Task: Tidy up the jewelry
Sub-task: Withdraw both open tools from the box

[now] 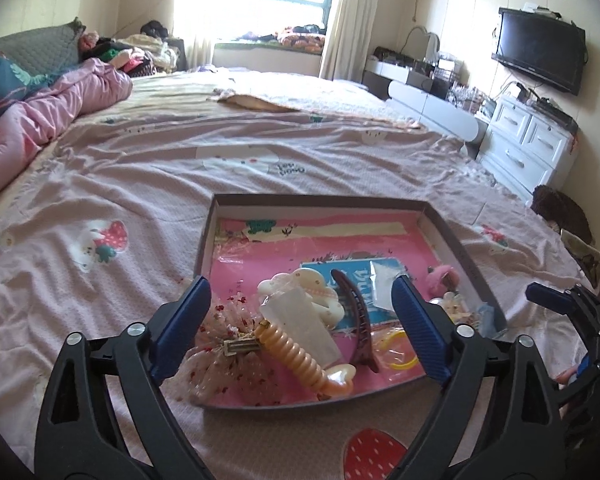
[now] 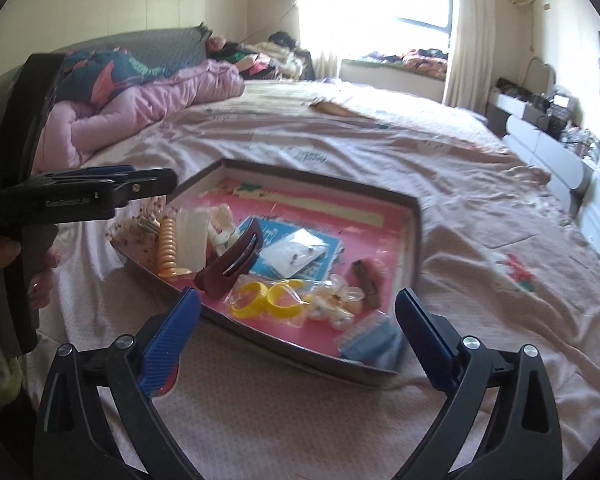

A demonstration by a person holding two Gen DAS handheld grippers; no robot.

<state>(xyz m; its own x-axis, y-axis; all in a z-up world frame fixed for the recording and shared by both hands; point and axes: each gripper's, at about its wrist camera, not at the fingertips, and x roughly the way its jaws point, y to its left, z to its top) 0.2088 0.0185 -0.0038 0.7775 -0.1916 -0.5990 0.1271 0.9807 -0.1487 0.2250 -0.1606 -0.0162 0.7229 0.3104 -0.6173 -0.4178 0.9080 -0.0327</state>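
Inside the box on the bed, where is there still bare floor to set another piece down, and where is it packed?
Free: the far part of the box, a pink strip from the cream band to the back wall. Crowded: the near half, from the spiral hair tie and brown claw clip to the yellow bangles. The bedsheet around is bare.

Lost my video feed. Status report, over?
Left gripper and right gripper open, empty. Hair clips and yellow rings lie in the tray on the bed. Nothing blocking.

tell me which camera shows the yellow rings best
The right wrist view: the yellow rings lie in the open near the tray's front edge, both visible in their clear wrap. In the left wrist view, the left gripper's finger hides most of them.
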